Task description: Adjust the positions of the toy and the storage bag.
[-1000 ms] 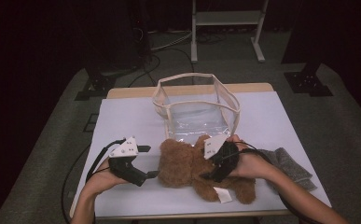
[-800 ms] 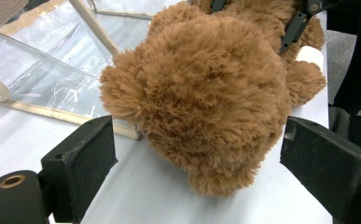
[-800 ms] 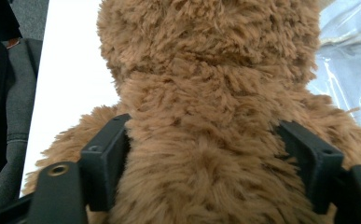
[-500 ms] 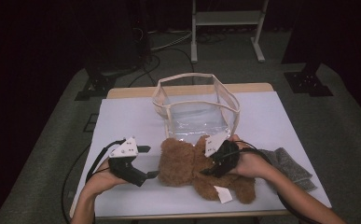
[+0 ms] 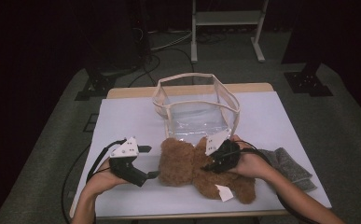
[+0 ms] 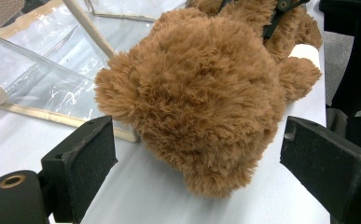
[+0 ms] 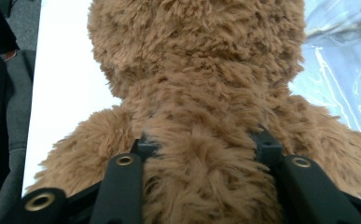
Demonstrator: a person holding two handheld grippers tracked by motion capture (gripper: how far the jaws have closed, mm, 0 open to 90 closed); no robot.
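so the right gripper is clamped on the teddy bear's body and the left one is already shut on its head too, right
Not quite. The right gripper has just been closing and its jaws press into the teddy bear, as the right gripper view shows. But the left gripper is open: in the left gripper view its pads stand apart on either side of the bear's head, not touching the fur.

High view overhead, claw cameras close on teddy bear

A lab or studio is showing here: dark curtains are hanging all round, cables are trailing over grey carpet, and stands are ringing one white table.
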